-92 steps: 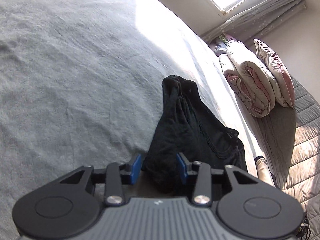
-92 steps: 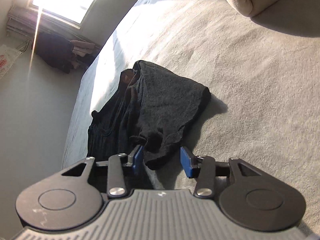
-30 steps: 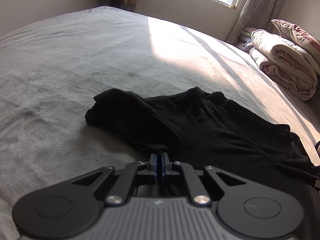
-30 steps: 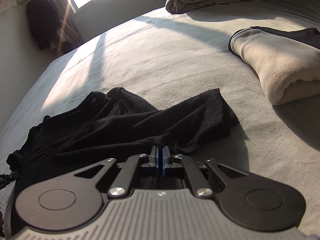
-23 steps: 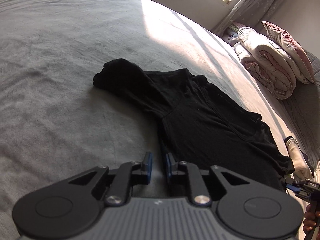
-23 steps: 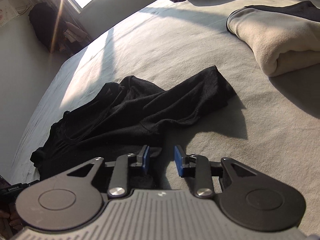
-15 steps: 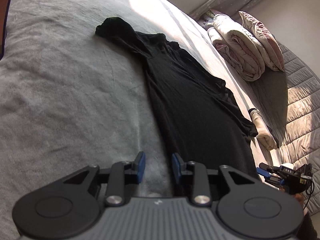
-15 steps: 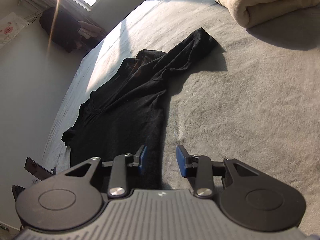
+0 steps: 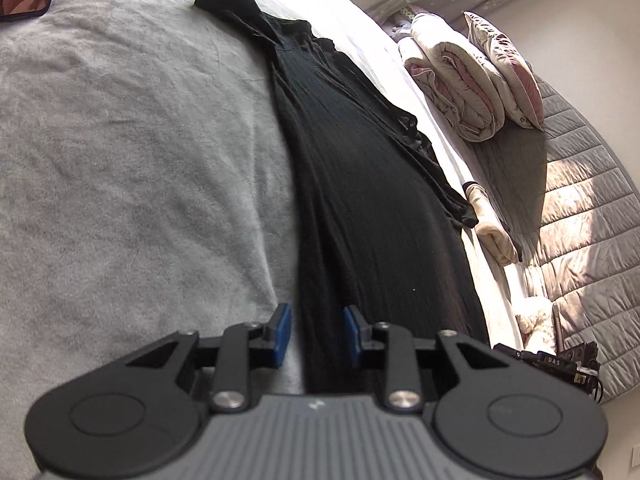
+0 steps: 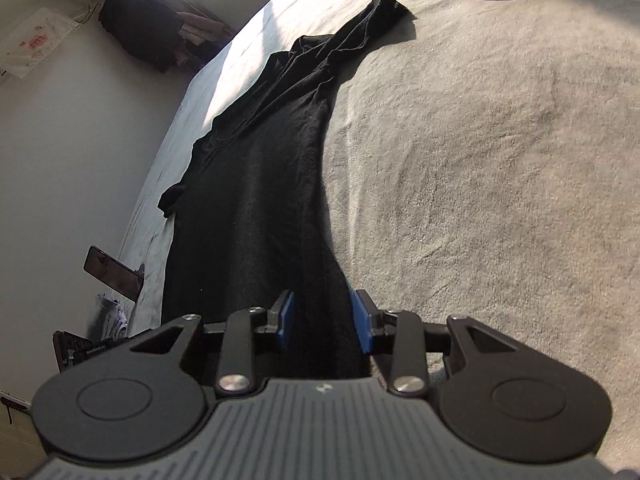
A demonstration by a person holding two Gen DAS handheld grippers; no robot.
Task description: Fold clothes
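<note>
A black long-sleeved garment (image 9: 360, 160) lies stretched out flat on the grey bed (image 9: 120, 140), sleeves at the far end. My left gripper (image 9: 316, 320) hovers over the near left edge of the garment. Its jaws are closing, with fabric below the gap and the blue pads (image 9: 283, 326) not pressing on it. In the right wrist view the same black garment (image 10: 272, 168) runs away from me across the bed (image 10: 500, 160). My right gripper (image 10: 322, 308) is open above its near right edge, with cloth under the gap and nothing gripped.
A folded quilt (image 9: 452, 80) and a pillow (image 9: 504, 68) sit at the far right, and a folded cream garment (image 9: 492, 224) lies beside the black one. A phone on a stand (image 10: 110, 268) is off the bed's left edge. Dark clothes (image 10: 148, 28) hang by the window.
Both grippers were shut on the garment's near edge, then opened and let it go. The views have swung so the garment, bunched before, now lies drawn out long.
</note>
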